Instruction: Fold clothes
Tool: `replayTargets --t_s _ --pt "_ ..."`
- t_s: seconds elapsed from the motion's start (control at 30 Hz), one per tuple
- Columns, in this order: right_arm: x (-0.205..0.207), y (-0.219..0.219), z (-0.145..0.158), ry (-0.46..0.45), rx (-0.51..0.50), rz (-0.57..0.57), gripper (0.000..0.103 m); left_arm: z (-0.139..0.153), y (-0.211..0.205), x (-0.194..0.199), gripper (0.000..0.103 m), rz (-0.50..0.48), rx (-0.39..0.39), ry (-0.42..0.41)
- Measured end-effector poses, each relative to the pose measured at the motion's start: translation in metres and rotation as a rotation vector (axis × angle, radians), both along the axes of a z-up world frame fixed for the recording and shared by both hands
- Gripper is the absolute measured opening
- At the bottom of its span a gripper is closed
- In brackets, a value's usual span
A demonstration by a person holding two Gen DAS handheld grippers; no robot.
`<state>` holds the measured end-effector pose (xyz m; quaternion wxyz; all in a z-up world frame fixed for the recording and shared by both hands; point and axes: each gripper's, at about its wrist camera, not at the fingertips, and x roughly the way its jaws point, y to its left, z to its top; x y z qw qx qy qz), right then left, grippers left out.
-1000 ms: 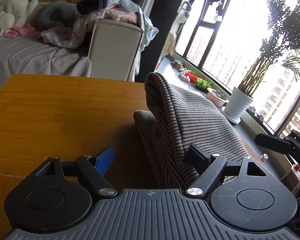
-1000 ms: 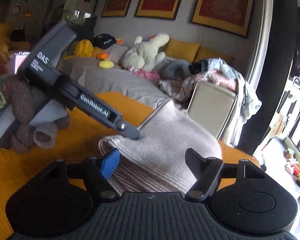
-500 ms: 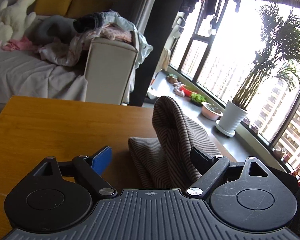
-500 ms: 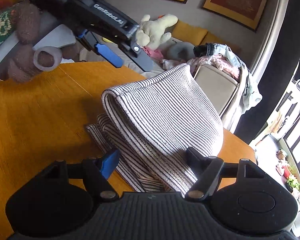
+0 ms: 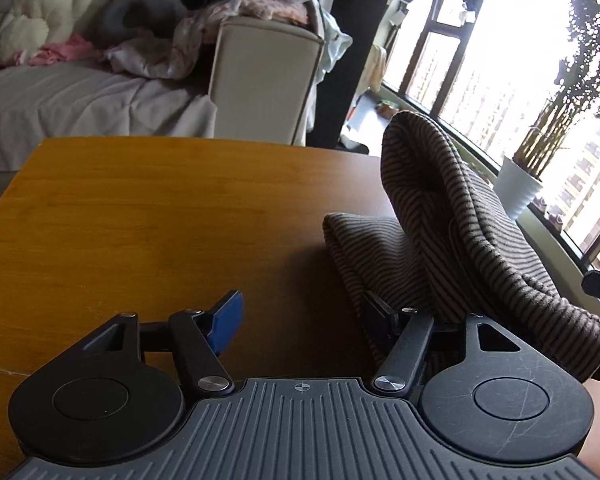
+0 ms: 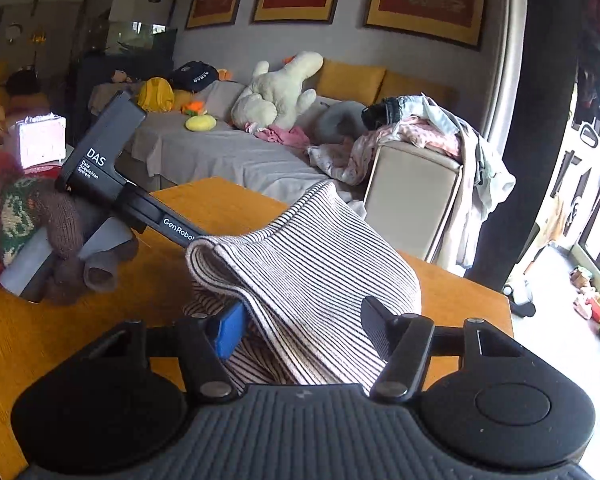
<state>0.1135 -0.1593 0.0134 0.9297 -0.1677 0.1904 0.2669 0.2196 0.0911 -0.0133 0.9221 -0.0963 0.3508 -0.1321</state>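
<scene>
A striped knit garment point(image 5: 452, 216) lies folded on the wooden table point(image 5: 140, 216), with its upper fold humped high. In the left wrist view it sits to the right and drapes over the black right finger point(image 5: 376, 316) of my left gripper point(image 5: 302, 316), which is open with bare table between its fingers. In the right wrist view the garment point(image 6: 312, 256) lies in the gap of my open right gripper point(image 6: 303, 330). Its raised fold stands just ahead of the blue finger point(image 6: 230, 330). The left gripper's body point(image 6: 112, 188) reaches in from the left behind the fold, its tips hidden.
A person's knitted sleeve point(image 6: 32, 216) holds the left gripper. Beyond the table's far edge stand a grey sofa point(image 6: 228, 156) with a white plush toy point(image 6: 276, 92) and a heap of clothes point(image 6: 420, 132) on its arm. A potted plant point(image 5: 520, 188) stands by the window.
The left gripper rose above the garment, then came back down behind it. The garment's top fold now stands higher and sits further right in the left wrist view. Both grippers stayed open.
</scene>
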Motion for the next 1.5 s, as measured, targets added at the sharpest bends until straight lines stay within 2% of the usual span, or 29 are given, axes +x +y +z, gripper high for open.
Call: replayTargets --t_s 0.07,0.2,0.23,0.43,0.57,0.67,0.77,0.8,0.87,0.9,0.97,1.03,1.17,1.23,1.33,1.4,1.5 --pt "0.007 0.011 -0.011 0.020 -0.032 0.008 0.063 0.000 0.001 -0.003 0.069 -0.005 -0.006 -0.006" --pt "0.000 0.033 -0.032 -0.029 -0.155 0.042 0.079 0.004 0.002 -0.009 0.071 -0.014 0.009 -0.023" --pt "-0.004 0.036 -0.033 -0.047 -0.167 0.047 0.079 0.005 0.003 -0.009 0.071 -0.013 0.012 -0.026" --pt "-0.011 0.046 -0.028 -0.073 -0.091 0.046 0.079 0.005 0.002 -0.014 0.072 -0.011 0.013 -0.026" --pt "-0.009 0.054 -0.029 -0.093 -0.043 0.029 0.083 0.005 0.000 -0.016 0.072 -0.014 0.013 -0.023" --pt "0.000 0.061 -0.036 -0.091 -0.037 -0.004 0.083 0.007 -0.001 -0.018 0.073 -0.016 0.018 -0.025" --pt "0.005 0.060 -0.035 -0.096 -0.030 -0.024 0.071 0.008 0.003 -0.022 0.073 -0.018 -0.007 -0.012" --pt "0.005 0.058 -0.033 -0.096 -0.031 -0.023 0.061 0.008 0.006 -0.025 0.072 -0.023 -0.031 -0.002" --pt "0.003 0.053 -0.029 -0.110 -0.066 -0.011 0.049 0.006 0.010 -0.034 0.070 -0.052 -0.104 0.027" --pt "0.002 0.049 -0.025 -0.115 -0.072 -0.006 0.038 0.005 0.010 -0.039 0.067 -0.079 -0.145 0.036" --pt "0.004 0.038 -0.015 -0.093 -0.055 -0.014 0.030 0.002 0.006 -0.047 0.066 -0.148 -0.216 0.044" --pt "0.010 0.022 -0.001 -0.048 0.021 -0.020 0.027 -0.001 -0.008 -0.053 0.066 -0.236 -0.255 0.042" --pt "0.023 -0.006 0.028 0.046 0.173 -0.015 0.024 -0.006 -0.037 -0.056 0.068 -0.358 -0.263 0.036" --pt "0.028 -0.012 0.040 0.098 0.241 0.014 0.024 -0.010 -0.049 -0.056 0.069 -0.374 -0.242 0.030" --pt "0.043 -0.004 0.031 0.231 0.246 0.085 0.024 -0.012 -0.057 -0.057 0.073 -0.382 -0.225 0.023" --pt "0.058 0.005 0.011 0.319 0.216 0.099 0.026 -0.012 -0.056 -0.058 0.073 -0.386 -0.225 0.023" --pt "0.069 0.010 -0.007 0.362 0.251 0.106 0.027 -0.009 -0.048 -0.063 0.072 -0.384 -0.194 0.021"
